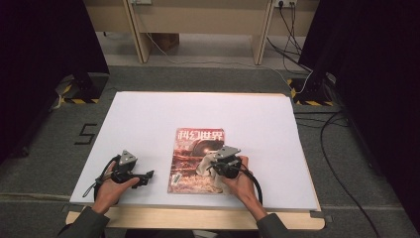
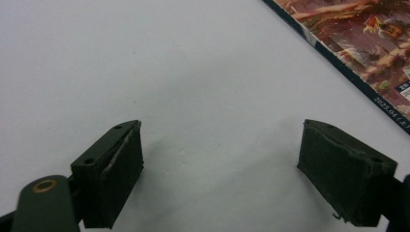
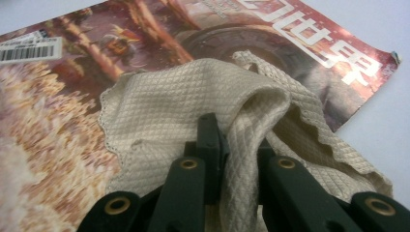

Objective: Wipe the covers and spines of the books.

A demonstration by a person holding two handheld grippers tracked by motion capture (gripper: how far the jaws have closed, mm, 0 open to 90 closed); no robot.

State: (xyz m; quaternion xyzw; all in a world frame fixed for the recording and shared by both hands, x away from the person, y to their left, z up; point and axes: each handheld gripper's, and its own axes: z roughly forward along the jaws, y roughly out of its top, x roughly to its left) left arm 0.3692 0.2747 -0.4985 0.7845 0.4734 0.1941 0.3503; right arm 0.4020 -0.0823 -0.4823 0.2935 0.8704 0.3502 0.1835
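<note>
We see the white worktop (image 1: 148, 119) bearing a magazine (image 1: 190, 148) at its centre. Our right tool (image 1: 210, 163), clamped on a cream cloth (image 3: 193, 101), presses it at the cover's four o'clock, apparently for wiping. Our left tool (image 1: 148, 174) waits at nine o'clock, gaping, empty.

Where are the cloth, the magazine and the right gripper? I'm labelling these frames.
cloth (image 3: 174, 101): right gripper view, its flat waffle-weave middle.
magazine (image 1: 193, 148): high view, bare upper cover.
right gripper (image 3: 239, 145): right gripper view, between its jaws, shut on the cloth.
</note>
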